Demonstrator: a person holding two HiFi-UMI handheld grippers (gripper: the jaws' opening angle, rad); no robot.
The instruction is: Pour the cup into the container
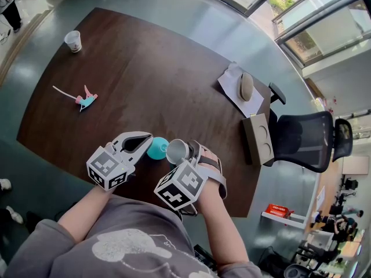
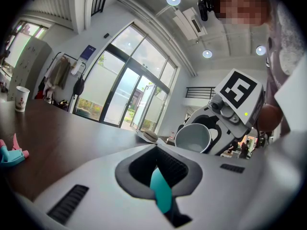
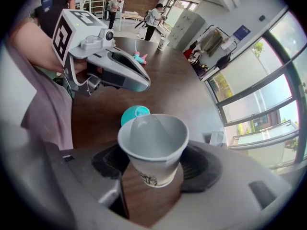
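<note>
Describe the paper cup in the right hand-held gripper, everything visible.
The paper cup is white and tapered, with a rolled rim and dark print near its base. The right hand-held gripper clamps its lower wall between both jaws. The cup is tipped, its mouth turned toward the teal container close by, above the dark wooden table. Its inside looks pale and bare; no contents show.

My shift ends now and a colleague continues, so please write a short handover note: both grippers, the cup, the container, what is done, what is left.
Left gripper: jaws shut on the rim of the teal container, which sits on the table.
Right gripper: jaws shut on the paper cup, tipped mouth-first toward the container.
Done: both grasped, cup at the container; no contents visible in the cup.
Left: confirm the pour is finished, then set the cup down.
</note>
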